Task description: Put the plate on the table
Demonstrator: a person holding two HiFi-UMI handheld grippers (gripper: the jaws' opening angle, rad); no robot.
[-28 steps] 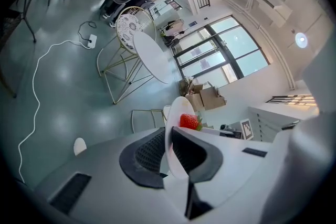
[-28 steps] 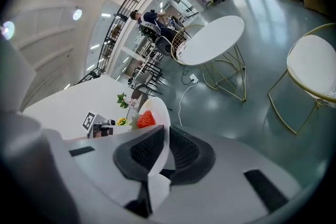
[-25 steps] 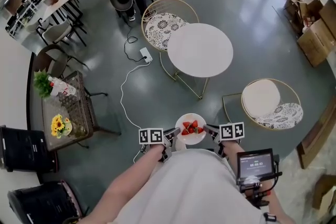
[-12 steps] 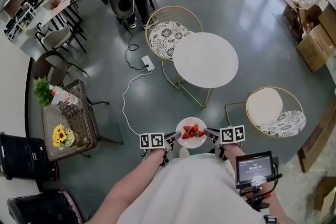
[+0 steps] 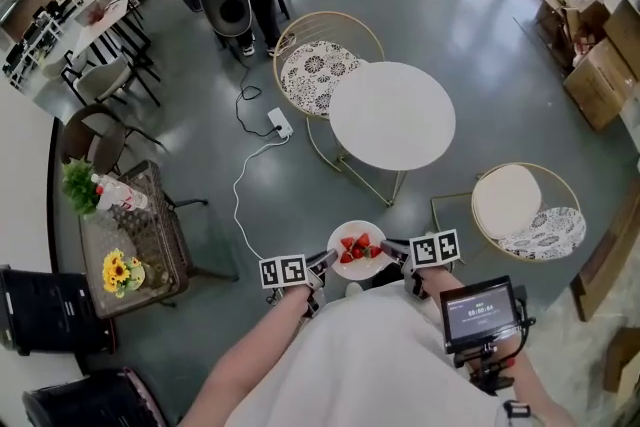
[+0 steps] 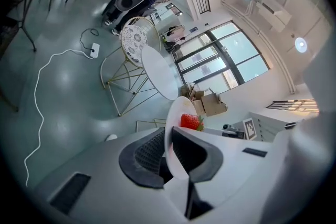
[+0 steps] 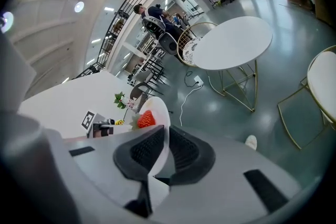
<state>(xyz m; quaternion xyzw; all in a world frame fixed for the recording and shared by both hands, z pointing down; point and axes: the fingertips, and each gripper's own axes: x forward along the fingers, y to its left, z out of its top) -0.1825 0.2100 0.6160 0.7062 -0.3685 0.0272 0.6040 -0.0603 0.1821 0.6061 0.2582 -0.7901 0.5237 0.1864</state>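
A white plate (image 5: 358,265) with several strawberries (image 5: 356,248) is held in the air in front of the person, over the grey floor. My left gripper (image 5: 322,264) is shut on the plate's left rim (image 6: 173,139), and a strawberry (image 6: 191,121) shows past the jaws. My right gripper (image 5: 390,255) is shut on the plate's right rim (image 7: 160,136), with a strawberry (image 7: 146,119) beyond it. The round white table (image 5: 392,115) stands farther ahead, bare on top; it also shows in the left gripper view as a table (image 6: 160,72) and in the right gripper view as a table (image 7: 232,41).
Two gold-wire chairs flank the table, one (image 5: 318,60) behind it, one (image 5: 526,210) to its right. A white cable and power strip (image 5: 279,123) lie on the floor left of the table. A side table with flowers (image 5: 122,240) stands at left; cardboard boxes (image 5: 592,40) at right.
The view has shifted slightly; the plate and both grippers sit a little lower in the view, with the table at about the same distance ahead. Both grips are unchanged.
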